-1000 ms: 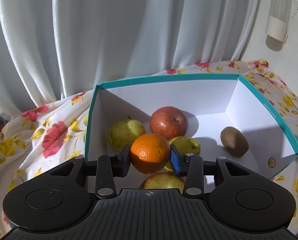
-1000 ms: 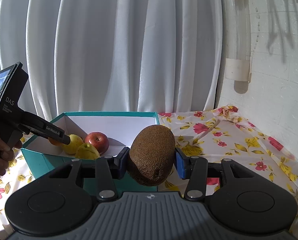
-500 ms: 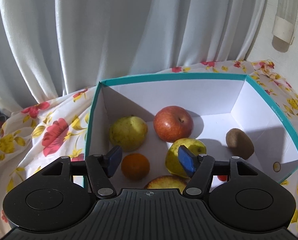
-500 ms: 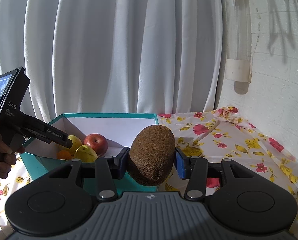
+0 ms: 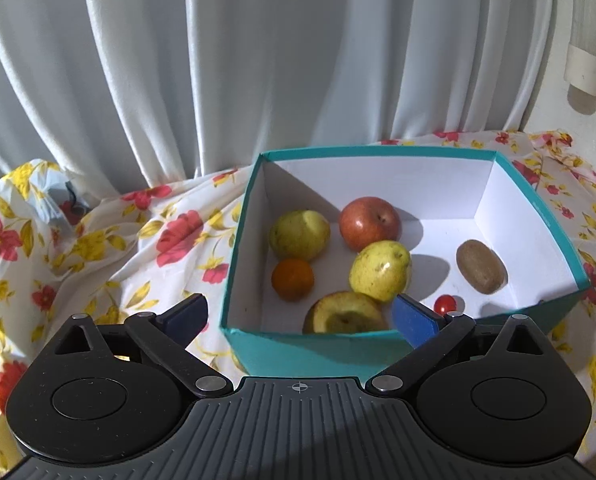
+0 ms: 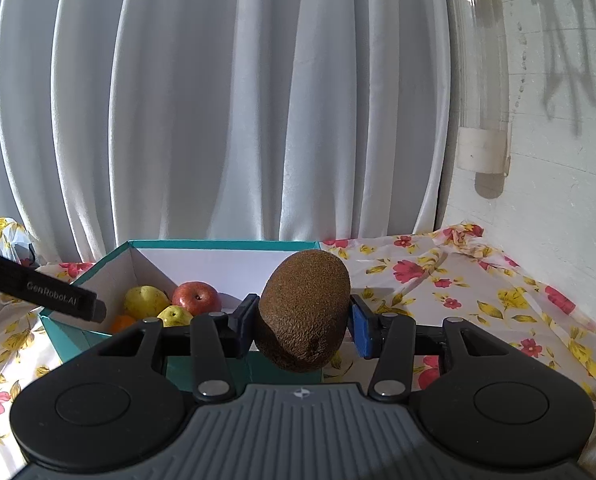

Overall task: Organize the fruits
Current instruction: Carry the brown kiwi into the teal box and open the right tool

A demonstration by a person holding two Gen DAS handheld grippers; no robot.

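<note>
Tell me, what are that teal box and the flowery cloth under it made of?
The teal box looks like cardboard: thin straight walls, crisp folded corners, matte white inside. The flowery cloth could be thin fabric or plastic sheet; it wrinkles softly with a slight sheen.

Your left gripper (image 5: 299, 314) has a ribbed dark grey body with a small crosshair mark at its front edge, flanked by two matte black round housings, each with a recessed disc. Black link arms with silver rivets run out to fingers (image 5: 413, 318) faced with blue pads. Your right gripper (image 6: 299, 322) is built the same way, with triangular cut-outs in its arms. At nine o'clock in the right wrist view, a black bar of the left gripper carries white "GenRobot.AI" lettering.
</note>
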